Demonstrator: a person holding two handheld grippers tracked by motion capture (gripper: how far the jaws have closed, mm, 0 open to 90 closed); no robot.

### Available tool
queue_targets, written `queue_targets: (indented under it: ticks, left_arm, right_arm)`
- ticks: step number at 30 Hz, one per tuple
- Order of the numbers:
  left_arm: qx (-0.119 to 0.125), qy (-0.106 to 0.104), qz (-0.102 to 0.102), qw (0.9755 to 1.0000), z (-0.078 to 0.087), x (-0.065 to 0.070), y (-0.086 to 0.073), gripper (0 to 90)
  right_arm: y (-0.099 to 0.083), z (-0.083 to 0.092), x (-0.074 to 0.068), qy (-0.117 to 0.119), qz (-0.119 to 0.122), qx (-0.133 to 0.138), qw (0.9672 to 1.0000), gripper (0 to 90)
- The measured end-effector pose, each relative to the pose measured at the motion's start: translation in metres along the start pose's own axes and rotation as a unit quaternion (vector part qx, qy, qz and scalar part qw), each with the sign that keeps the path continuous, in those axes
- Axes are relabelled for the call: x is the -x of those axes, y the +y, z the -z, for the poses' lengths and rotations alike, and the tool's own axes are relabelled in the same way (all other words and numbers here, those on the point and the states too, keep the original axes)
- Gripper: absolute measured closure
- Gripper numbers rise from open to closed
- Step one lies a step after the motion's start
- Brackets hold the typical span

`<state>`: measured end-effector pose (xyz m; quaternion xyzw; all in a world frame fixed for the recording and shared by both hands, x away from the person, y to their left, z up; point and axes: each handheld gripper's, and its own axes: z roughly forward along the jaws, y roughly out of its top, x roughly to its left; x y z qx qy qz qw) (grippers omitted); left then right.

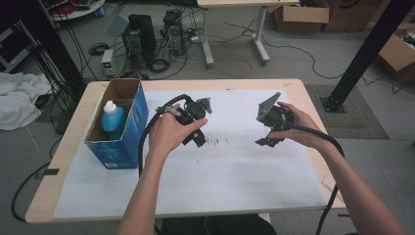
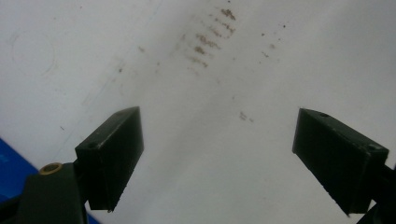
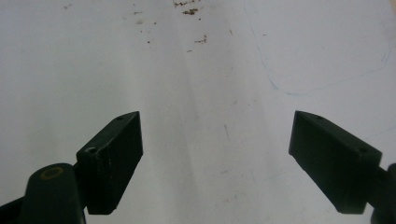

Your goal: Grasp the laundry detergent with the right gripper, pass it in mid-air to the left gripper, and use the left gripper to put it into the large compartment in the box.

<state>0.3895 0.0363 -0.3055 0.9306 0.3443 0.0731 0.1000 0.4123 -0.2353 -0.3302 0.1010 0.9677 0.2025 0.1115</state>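
High view: claws (image 1: 195, 139) (image 1: 268, 141) agape, mid-sheet (image 1: 220, 171).

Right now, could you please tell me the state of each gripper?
Left gripper: open, holding nothing, over the white sheet.
Right gripper: open, holding nothing.

Grey floor (image 1: 303, 54), white desk (image 1: 235, 4), cardboard boxes (image 1: 301, 17), computer towers (image 1: 139, 36)

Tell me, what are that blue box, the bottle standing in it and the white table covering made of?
The blue box looks like cardboard: brown raw inside, printed glossy blue outside. The bottle seems plastic, smooth blue with a white cap. The white sheet looks like matte paper or thin board, flat and marked with brown smudges; I cannot tell which.
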Motion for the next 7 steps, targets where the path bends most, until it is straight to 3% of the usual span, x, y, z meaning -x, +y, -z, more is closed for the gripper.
queue_targets:
  ticks: [7]
  left_arm:
    - [-0.006, -0.002, -0.005, 1.0, -0.0027, 0.0008, 0.0013, 17.1]
  right_arm:
    - [-0.0014, -0.002, 0.0003, 0.002, -0.002, -0.003, 1.0, 17.4]
